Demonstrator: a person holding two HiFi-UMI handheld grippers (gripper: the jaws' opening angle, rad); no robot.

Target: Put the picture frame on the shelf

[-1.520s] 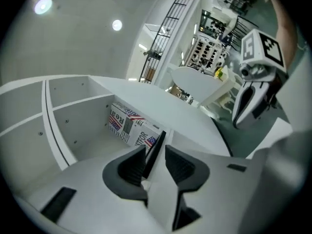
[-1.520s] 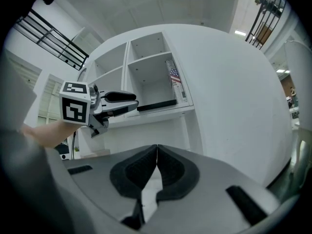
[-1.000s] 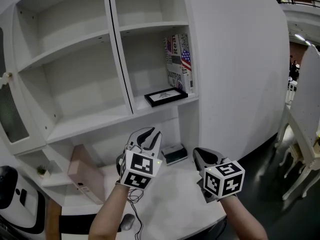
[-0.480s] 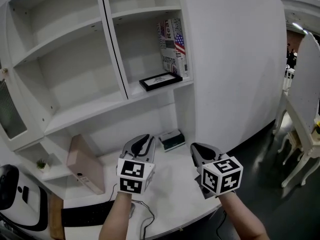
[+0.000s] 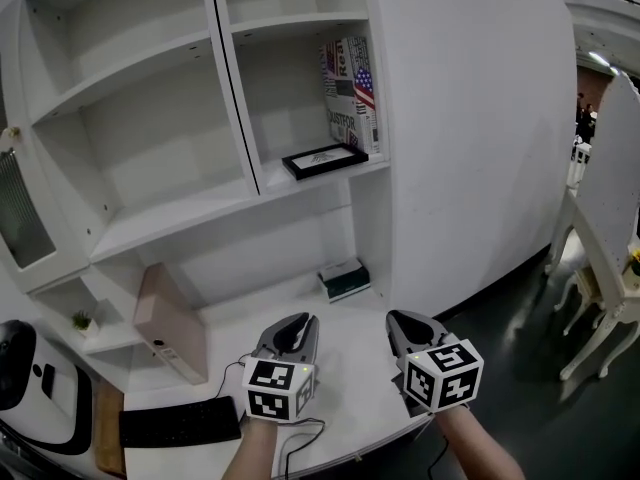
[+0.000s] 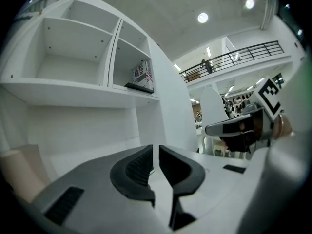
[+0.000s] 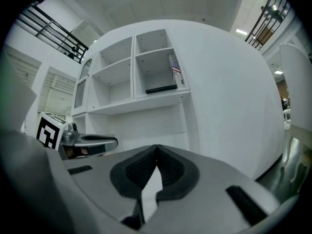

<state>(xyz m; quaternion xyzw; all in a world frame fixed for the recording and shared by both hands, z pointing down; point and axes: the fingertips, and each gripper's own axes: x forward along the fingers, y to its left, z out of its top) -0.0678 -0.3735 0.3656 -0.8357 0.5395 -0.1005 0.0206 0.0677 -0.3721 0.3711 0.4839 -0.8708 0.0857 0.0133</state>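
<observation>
Both grippers have dropped and drawn back toward the person since the earlier frames, the left gripper (image 5: 296, 324) most of all, and they now hover low over the white bench (image 5: 350, 373), well below the shelf (image 5: 300, 190). The picture frame (image 5: 323, 160) has not shifted: it lies flat on that shelf, up and ahead of both grippers and well apart from them, above the gap between the two and a little closer to the left one's side. Its long axis runs across the grippers' line of sight, along the shelf's front edge, with the upright books (image 5: 350, 96) just behind its right end. From the right gripper (image 7: 156, 150) the frame (image 7: 161, 88) sits almost straight above the jaw line; from the left gripper (image 6: 156, 152) it (image 6: 139, 87) sits high and slightly to the left. The left jaws are drawn nearly together, only a thin slit between the ribbed pads and nothing in it; the right jaws meet at their tips and also hold nothing. With the frame resting on the shelf and both grippers empty, the task looks finished. Any further adjustment would mean reaching up and forward, and either gripper seems about equally placed for that.
</observation>
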